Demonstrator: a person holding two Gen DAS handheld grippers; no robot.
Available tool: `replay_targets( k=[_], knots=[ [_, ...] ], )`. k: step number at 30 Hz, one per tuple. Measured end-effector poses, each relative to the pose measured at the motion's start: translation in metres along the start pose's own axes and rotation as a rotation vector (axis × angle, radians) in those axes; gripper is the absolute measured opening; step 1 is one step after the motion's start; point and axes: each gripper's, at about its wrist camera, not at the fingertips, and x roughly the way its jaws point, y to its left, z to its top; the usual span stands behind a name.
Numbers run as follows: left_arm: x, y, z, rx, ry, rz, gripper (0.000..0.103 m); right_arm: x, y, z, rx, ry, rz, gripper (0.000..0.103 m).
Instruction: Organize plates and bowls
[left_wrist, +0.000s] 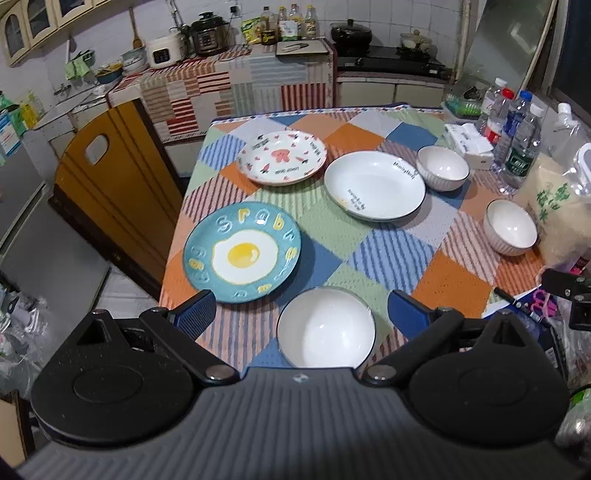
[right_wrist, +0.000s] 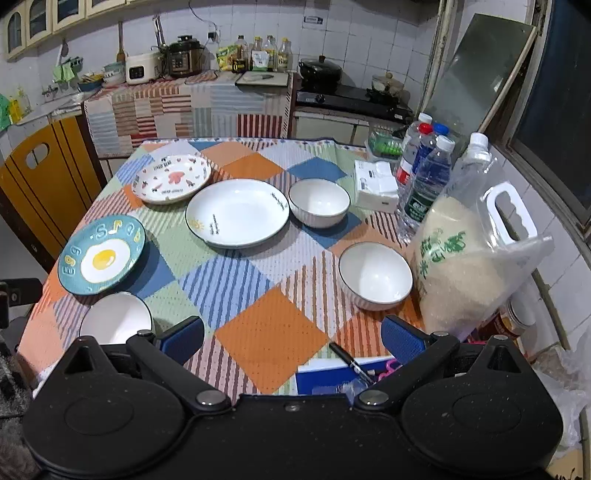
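Left gripper (left_wrist: 301, 310): jaws spread wide, nothing held, poised above the near table edge. Blue ribbed pads (left_wrist: 195, 312) to either side of the nearest bowl.

Right gripper (right_wrist: 291, 338): jaws likewise wide apart, empty, hovering over the near edge, right of centre.

Near bowl (left_wrist: 325, 328): white, dark rim, upright, at the table's front edge, directly between the left fingers in that view. Glazed ceramic by the look of it; likely rigid, smooth, prone to slip and to chip. Best taken by pinching the rim wall, one pad inside, one outside.

Right bowl (right_wrist: 375, 276): ribbed white, upright, just beside the rice bag (right_wrist: 465, 266). Same handling; approach from the left side, bag crowding the right.

Far bowl (right_wrist: 318, 202): same pattern, close beside the white plate, near the tissue pack (right_wrist: 376, 184) and water bottles (right_wrist: 424, 177).

Egg plate (left_wrist: 242, 253): teal, fried-egg motif, raised letters, front left of the checked tablecloth (left_wrist: 388, 254). Shallow; rim low to the cloth, so grip at the overhanging lip only.

White plate (left_wrist: 375, 186): deep, dark-rimmed, centre of table. Probably the heaviest piece; suited as stack base.

Bear plate (left_wrist: 282, 158): white, pink motifs, far left, close to the white plate.

All six pieces apart, none stacked. Judged: sorting not yet begun; hard set-downs to be avoided, ceramic on ceramic.
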Motion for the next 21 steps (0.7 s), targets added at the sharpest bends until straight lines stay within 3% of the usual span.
replay_targets(
  k=[2, 8, 12, 15, 21],
  knots=[
    [0.005, 0.002, 0.008, -0.001, -0.004, -0.025, 0.101, 0.000, -0.002, 0.003, 0.000, -0.045, 0.032, 0.103],
    [0.037, 0.000, 0.040, 0.022, 0.008, -0.041, 0.101, 0.015, -0.016, 0.012, 0.012, -0.318, 0.220, 0.103],
    [0.073, -0.002, 0.058, 0.002, 0.029, -0.090, 0.100, 0.049, -0.014, 0.036, 0.008, -0.284, 0.338, 0.103],
    [0.104, -0.003, 0.067, -0.009, 0.025, -0.104, 0.100, 0.081, -0.012, 0.048, 0.013, -0.278, 0.379, 0.102],
    [0.172, -0.003, 0.083, -0.021, -0.003, -0.060, 0.098, 0.158, -0.018, 0.063, 0.162, -0.176, 0.433, 0.096]
  ],
)
